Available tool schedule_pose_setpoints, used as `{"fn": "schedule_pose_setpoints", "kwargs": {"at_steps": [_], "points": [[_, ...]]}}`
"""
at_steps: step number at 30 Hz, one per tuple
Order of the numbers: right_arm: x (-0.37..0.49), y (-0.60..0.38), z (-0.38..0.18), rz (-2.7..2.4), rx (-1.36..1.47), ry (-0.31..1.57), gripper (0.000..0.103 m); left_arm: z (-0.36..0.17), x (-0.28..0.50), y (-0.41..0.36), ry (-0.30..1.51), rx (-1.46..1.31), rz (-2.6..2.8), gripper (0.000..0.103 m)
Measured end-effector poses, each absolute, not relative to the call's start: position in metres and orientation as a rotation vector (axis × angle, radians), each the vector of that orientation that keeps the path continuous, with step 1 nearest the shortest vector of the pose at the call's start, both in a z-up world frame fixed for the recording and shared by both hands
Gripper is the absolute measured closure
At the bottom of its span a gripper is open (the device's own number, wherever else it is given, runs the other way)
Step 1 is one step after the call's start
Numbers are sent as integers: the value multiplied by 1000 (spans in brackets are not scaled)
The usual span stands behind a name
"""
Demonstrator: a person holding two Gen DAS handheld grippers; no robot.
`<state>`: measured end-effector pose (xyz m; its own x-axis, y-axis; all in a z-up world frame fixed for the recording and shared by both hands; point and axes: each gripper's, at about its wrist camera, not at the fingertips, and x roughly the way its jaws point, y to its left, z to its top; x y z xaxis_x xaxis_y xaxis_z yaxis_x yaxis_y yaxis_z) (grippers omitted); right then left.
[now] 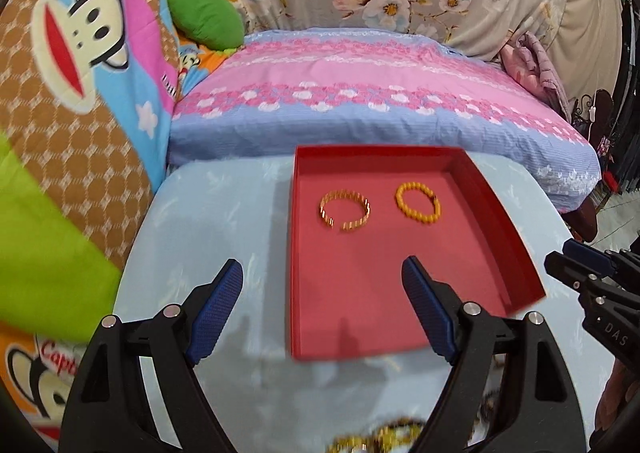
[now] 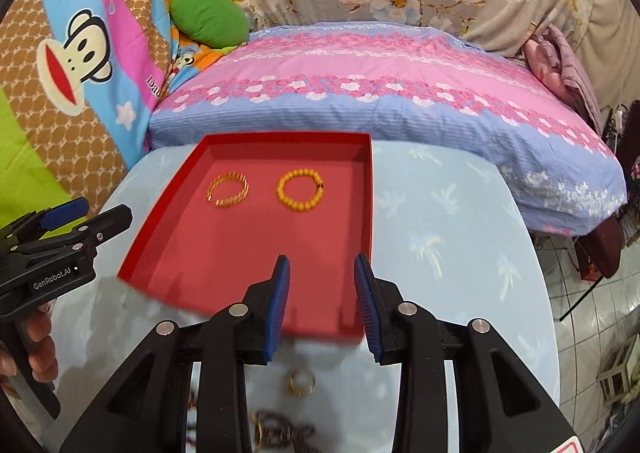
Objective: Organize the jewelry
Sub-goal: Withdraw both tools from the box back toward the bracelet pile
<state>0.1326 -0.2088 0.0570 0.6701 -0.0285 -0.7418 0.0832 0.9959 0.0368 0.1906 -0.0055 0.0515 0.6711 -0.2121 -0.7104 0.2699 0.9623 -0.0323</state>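
Observation:
A red tray (image 1: 360, 293) (image 2: 240, 253) lies on a pale blue table (image 1: 224, 213) (image 2: 440, 233). In the tray a gold bangle (image 1: 345, 194) (image 2: 245, 189) lies left of an orange beaded bracelet (image 1: 399, 199) (image 2: 280, 191). My left gripper (image 1: 322, 261) (image 2: 102, 211) hovers wide open over the tray's near left part, with nothing between its fingers. My right gripper (image 2: 322, 257) (image 1: 560, 253) hangs over the tray's near right corner, partly open and holding nothing. A small gold ring (image 2: 302, 383) and blurred dark and gold pieces (image 2: 280, 433) (image 1: 380, 437) lie on the table below the grippers.
A bed with a pink and blue quilt (image 1: 360, 93) (image 2: 380, 93) runs along the table's far edge. A cartoon blanket (image 1: 80, 53) and a green cushion (image 1: 206, 17) are at the left. A person's hand (image 2: 40, 341) holds the left gripper. Tiled floor (image 2: 580, 333) shows at the right.

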Motion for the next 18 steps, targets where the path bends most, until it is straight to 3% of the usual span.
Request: {"fn": "schedule_pose_setpoints", "kwargs": {"at_steps": [18], "points": [[25,-167,-14,-18,139,999,70,-14,75,18,937,51,-222,26]]}}
